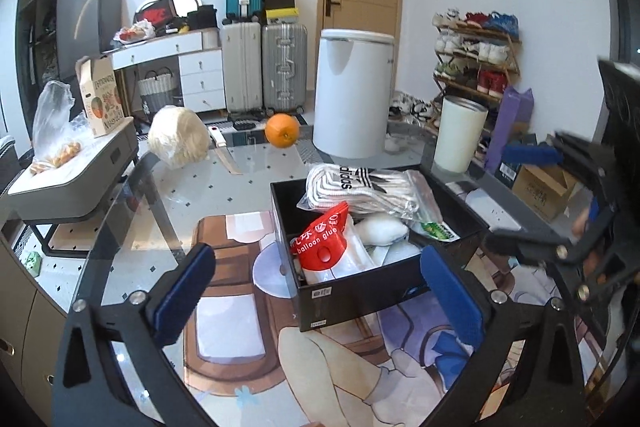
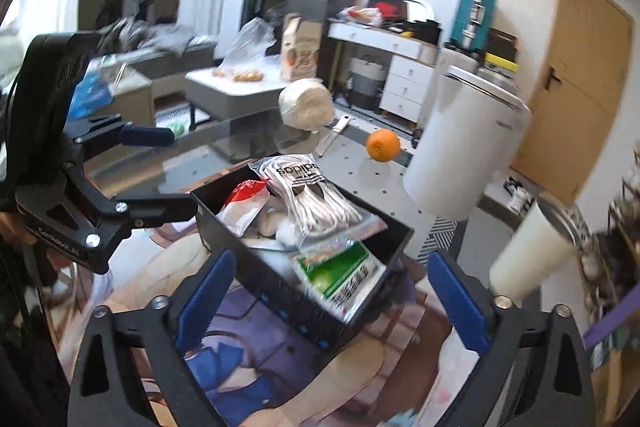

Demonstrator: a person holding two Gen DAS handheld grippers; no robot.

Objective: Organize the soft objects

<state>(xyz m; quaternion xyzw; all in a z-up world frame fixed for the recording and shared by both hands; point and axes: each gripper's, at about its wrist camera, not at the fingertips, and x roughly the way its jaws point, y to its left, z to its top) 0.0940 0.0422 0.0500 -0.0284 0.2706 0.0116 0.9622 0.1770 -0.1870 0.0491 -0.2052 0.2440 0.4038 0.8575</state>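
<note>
A black box [image 1: 360,291] sits on a glass table [image 1: 224,187] over a cartoon-printed mat [image 1: 340,367], and it is packed with soft goods. On top, toward the far side, lies a clear bag of white striped socks [image 1: 360,187]; in the left wrist view a red-headed packet [image 1: 324,239] leans at the near left corner with white padding [image 1: 380,231] beside it, and a green-labelled packet [image 2: 340,275] rests against the side nearest the right gripper. The left gripper [image 1: 316,295] hangs just short of the box with its blue pads [image 1: 184,291] spread wide, nothing between them but the box's near wall seen past them. The right gripper [image 2: 332,295] is likewise released, its jaws wide apart with nothing clamped; its view is tilted and slightly blurred. Each gripper shows at the edge of the other's view, beside the box. Farther back on the table stand a cream ball of twine [image 1: 180,137], an orange [image 1: 282,130], a knife [image 1: 222,147] between them, a white bin [image 1: 354,91] and a white cup [image 1: 460,133] to the right of the box.
</note>
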